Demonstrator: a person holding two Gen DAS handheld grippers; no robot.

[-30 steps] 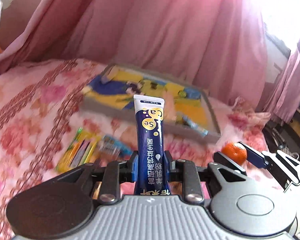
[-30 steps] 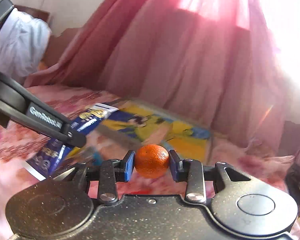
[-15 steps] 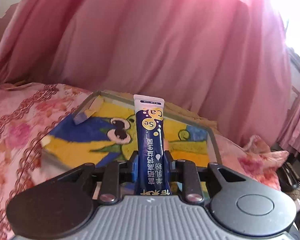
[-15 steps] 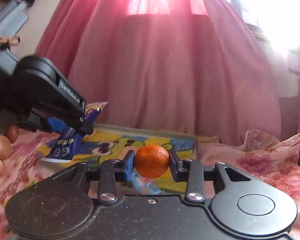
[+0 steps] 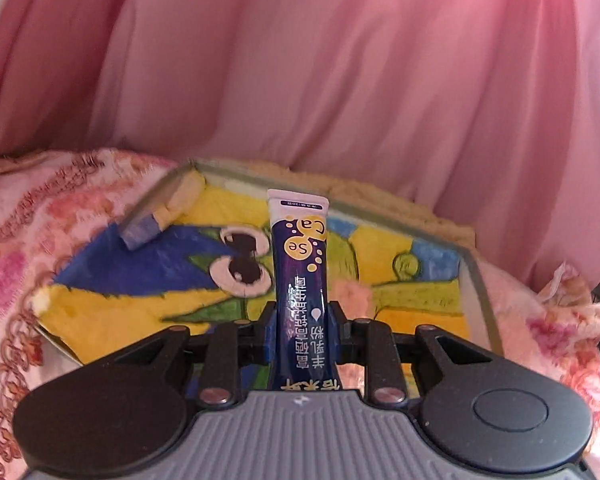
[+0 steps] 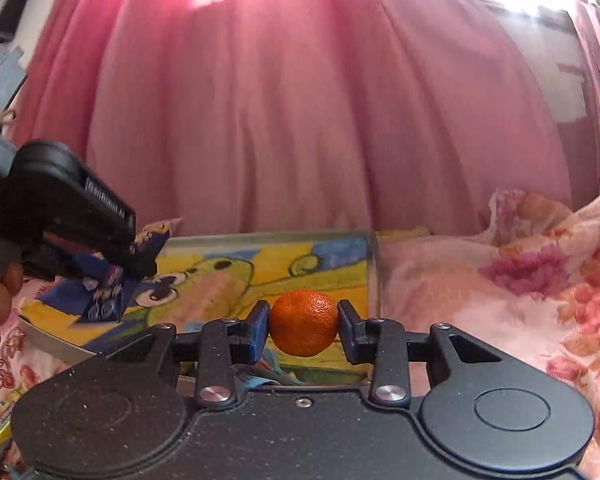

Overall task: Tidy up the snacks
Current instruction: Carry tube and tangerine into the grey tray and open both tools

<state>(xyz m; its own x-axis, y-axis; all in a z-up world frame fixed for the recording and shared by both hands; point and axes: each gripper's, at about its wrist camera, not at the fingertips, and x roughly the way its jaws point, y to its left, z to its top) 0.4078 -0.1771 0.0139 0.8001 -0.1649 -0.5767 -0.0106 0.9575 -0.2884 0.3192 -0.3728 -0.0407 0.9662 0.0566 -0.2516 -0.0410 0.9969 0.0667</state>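
Both grippers now nearer over cartoon tray (image 5: 478, 280), left gripper (image 5: 300, 316) clamped on blue sachet (image 5: 300, 280), right gripper (image 6: 303, 326) clamped on orange (image 6: 303, 322).

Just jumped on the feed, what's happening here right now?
A person holds a gripper in each hand over a bed with a pink floral cover. The left gripper is shut on a dark blue sachet, held upright. The right gripper is shut on a small orange. Both hover over or near a shallow tray lined with a yellow and blue cartoon picture. Neither item is set down yet.
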